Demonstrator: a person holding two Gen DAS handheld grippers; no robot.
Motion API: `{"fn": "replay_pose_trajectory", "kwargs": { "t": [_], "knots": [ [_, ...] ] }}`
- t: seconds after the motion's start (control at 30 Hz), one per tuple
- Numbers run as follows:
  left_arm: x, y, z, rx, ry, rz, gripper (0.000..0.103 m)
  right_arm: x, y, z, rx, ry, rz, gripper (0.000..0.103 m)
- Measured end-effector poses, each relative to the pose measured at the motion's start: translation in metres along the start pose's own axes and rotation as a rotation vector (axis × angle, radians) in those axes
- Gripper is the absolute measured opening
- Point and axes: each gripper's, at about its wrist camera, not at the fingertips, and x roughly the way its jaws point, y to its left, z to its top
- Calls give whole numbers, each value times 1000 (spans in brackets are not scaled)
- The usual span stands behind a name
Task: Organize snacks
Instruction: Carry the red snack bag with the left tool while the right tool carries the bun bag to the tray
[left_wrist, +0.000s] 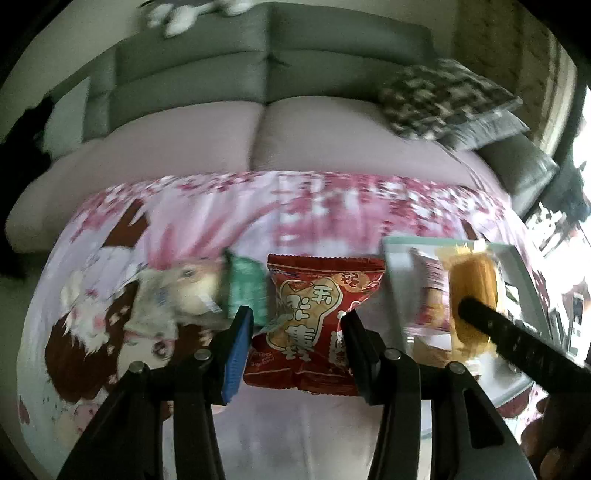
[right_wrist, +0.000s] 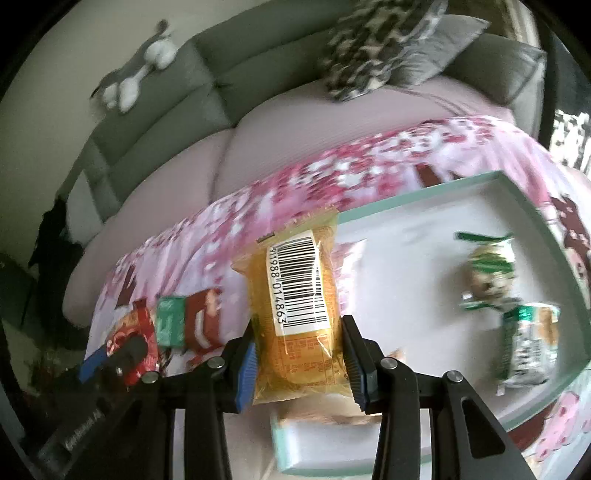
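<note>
Snacks in transit, two items. Item one: red packet (left_wrist: 317, 321), crinkly foil pillow bag printed with a peanut figure, pinched between the pads of the left gripper (left_wrist: 295, 325) by its two side edges, and seemingly lifted clear of the pink blossom-print cloth (left_wrist: 207, 218). Item two: yellow cake (right_wrist: 299, 314) in clear film with a barcode label, clamped across its middle by the right gripper (right_wrist: 299, 347), carried over the near rim of the pale-green tray (right_wrist: 546, 221). Handling, judged: both are light, soft and slippery-skinned; the cake will squash under a hard pinch, so a hold on its sealed ends or a gentle one mid-body suits; the red packet's air cushion gives, and its crimped seams offer surer purchase. Already in the tray, at about three o'clock from the cake: two green-and-white wrapped snacks (right_wrist: 524, 343). Left on the cloth, at nine o'clock from the red packet: a green sachet (left_wrist: 247, 291) and a pale wrapped bun (left_wrist: 177, 299).
</note>
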Motion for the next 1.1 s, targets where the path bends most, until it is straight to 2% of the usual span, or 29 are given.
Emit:
{"fn": "replay_pose_trajectory", "kwargs": {
  "t": [0.17, 0.37, 0.73, 1.1],
  "knots": [
    [6, -37, 5, 77, 6, -46, 50, -8, -39, 12, 84, -33, -67, 44],
    [16, -75, 9, 152, 28, -77, 50, -15, -72, 18, 168, -56, -98, 44],
    [44, -136, 17, 263, 62, -133, 50, -7, -103, 24, 216, -64, -142, 44],
    [65, -162, 17, 303, 72, -155, 51, -7, -119, 25, 267, -72, -147, 44]
  ]
}}
